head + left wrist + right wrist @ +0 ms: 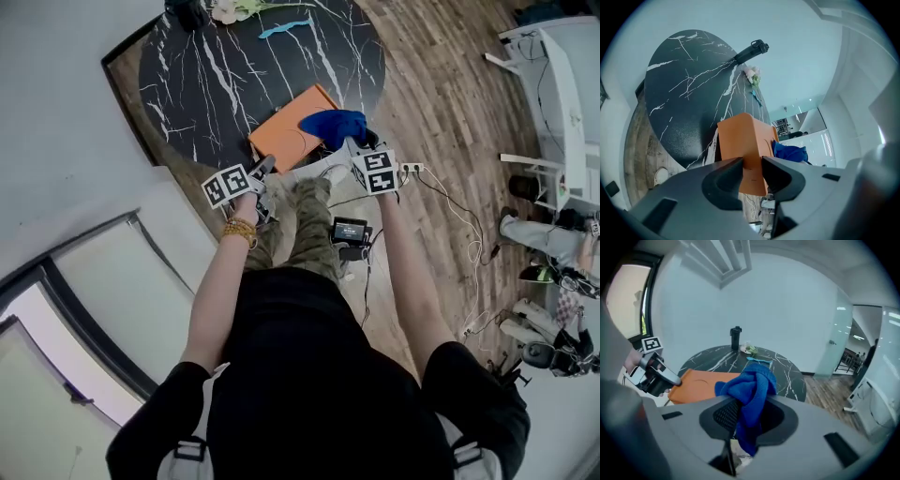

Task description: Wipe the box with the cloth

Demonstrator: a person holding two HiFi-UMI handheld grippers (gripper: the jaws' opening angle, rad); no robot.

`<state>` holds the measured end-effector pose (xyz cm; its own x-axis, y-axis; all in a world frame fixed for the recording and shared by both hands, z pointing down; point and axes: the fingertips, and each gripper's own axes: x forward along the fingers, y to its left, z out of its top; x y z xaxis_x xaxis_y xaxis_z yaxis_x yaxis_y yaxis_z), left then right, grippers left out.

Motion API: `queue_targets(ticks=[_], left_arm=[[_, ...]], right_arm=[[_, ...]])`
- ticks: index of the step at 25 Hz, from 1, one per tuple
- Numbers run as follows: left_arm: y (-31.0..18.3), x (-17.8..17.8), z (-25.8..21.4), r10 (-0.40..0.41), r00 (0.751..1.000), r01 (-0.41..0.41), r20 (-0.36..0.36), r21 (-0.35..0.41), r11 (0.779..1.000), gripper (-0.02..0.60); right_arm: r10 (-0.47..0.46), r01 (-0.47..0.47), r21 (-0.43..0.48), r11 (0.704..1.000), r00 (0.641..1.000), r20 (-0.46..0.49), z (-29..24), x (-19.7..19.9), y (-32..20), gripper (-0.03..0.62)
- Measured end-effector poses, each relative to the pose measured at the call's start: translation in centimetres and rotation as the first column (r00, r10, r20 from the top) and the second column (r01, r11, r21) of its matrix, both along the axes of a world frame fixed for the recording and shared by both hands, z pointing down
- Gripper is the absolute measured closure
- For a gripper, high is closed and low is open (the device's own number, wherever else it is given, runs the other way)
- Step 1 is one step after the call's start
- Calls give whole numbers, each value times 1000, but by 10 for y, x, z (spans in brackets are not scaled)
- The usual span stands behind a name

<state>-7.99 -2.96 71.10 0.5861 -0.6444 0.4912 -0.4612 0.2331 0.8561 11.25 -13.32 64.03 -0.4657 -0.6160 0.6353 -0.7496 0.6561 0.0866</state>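
Head view: we see one flat, smooth orange box (286,131) on the round marbled table (216,66). The left gripper (265,167) apparently pinches its corner, and the right gripper (354,145) clamps one fuzzy blue cloth (333,125).

Both bare forearms reach forward. The left gripper (265,169) clamps the near corner of the orange box (286,131). The right gripper (358,142), at the box's right edge, pinches the blue cloth (333,125) between closed jaws.
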Motion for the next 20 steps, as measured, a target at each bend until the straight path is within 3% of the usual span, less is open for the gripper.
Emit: queue_targets(ticks=[6,9,14,20], left_arm=[[1,1,1,9,1000,-9,10,-9,1000,456],[0,1,1,15,1000,-15,16,-9,1000,456],[0,-1,2,6,1000,-6,5,-10,1000,454],[1,-2,2,10,1000,-9,13,-12,1000,450]], right_arm=[[40,-40,-171,984,999,-4,46,-6,-18,520],[156,-143,-177,974,986,63,51,-8,-16,520],[246,-216,-216,952,962,119,52,-19,0,520],[234,-198,-208,958,958,164,52,-57,43,520]])
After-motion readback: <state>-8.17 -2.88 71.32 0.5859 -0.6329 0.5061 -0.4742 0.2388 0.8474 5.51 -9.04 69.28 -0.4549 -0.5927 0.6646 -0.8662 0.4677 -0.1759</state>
